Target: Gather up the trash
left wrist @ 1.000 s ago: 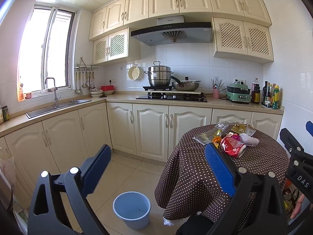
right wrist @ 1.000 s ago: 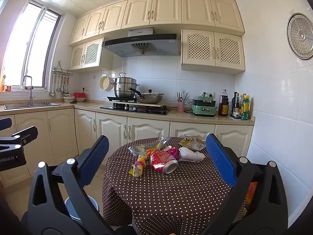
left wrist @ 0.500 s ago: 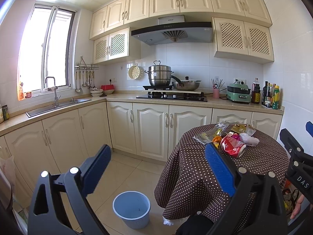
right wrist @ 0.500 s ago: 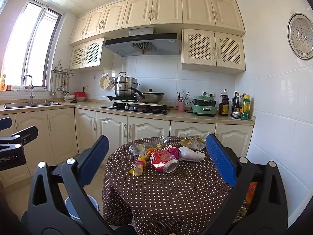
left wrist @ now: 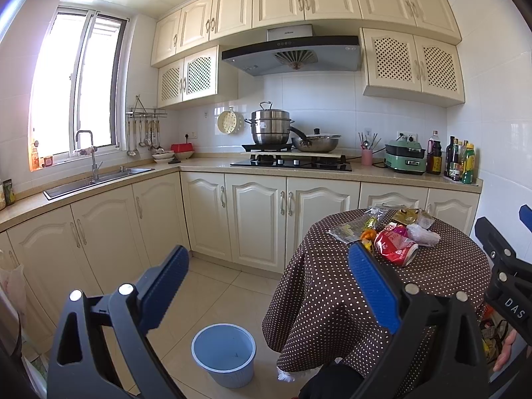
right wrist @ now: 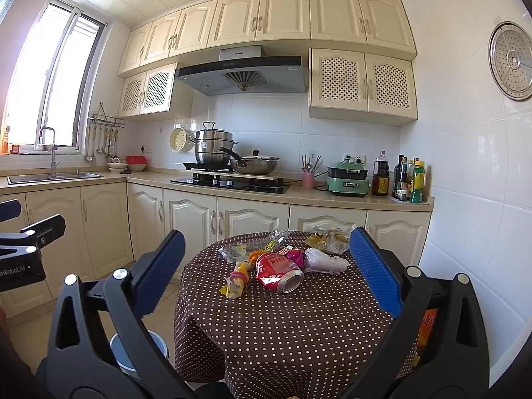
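A pile of trash lies on the round table with a brown polka-dot cloth (right wrist: 282, 326): a crushed red can (right wrist: 279, 271), a yellow wrapper (right wrist: 235, 282), a clear plastic bag (right wrist: 324, 261), a gold packet (right wrist: 327, 241) and a clear wrapper (right wrist: 252, 246). The can also shows in the left wrist view (left wrist: 395, 247). A light blue bin (left wrist: 224, 354) stands on the floor left of the table. My left gripper (left wrist: 266, 276) is open and empty, above the floor. My right gripper (right wrist: 266, 259) is open and empty, short of the table's near edge.
Cream cabinets and a counter run along the back and left walls, with a sink (left wrist: 99, 178), a stove with pots (left wrist: 292, 159) and bottles (right wrist: 409, 183). A bag (right wrist: 425, 329) sits on the floor right of the table. A white tiled wall is close on the right.
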`<action>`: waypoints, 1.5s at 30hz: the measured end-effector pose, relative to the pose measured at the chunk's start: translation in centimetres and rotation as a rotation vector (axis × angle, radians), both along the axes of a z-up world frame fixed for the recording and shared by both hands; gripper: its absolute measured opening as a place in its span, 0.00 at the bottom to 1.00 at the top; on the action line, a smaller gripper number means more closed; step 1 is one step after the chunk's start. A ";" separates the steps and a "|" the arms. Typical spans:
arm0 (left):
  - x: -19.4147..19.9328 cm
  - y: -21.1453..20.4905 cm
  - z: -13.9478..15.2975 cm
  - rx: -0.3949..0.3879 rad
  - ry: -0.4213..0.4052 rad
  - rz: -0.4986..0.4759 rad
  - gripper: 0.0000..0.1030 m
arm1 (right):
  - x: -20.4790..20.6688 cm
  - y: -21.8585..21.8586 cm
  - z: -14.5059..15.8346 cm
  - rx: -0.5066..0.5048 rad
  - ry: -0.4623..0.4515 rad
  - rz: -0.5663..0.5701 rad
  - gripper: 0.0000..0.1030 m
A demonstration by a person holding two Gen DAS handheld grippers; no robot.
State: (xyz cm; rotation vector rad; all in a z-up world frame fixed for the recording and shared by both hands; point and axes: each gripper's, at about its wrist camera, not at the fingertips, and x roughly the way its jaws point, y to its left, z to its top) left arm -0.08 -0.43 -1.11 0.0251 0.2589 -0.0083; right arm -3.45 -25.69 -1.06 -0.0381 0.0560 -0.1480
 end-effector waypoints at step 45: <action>0.5 0.1 -0.1 0.008 0.011 -0.004 0.92 | 1.1 0.8 -0.9 0.016 0.022 0.004 0.94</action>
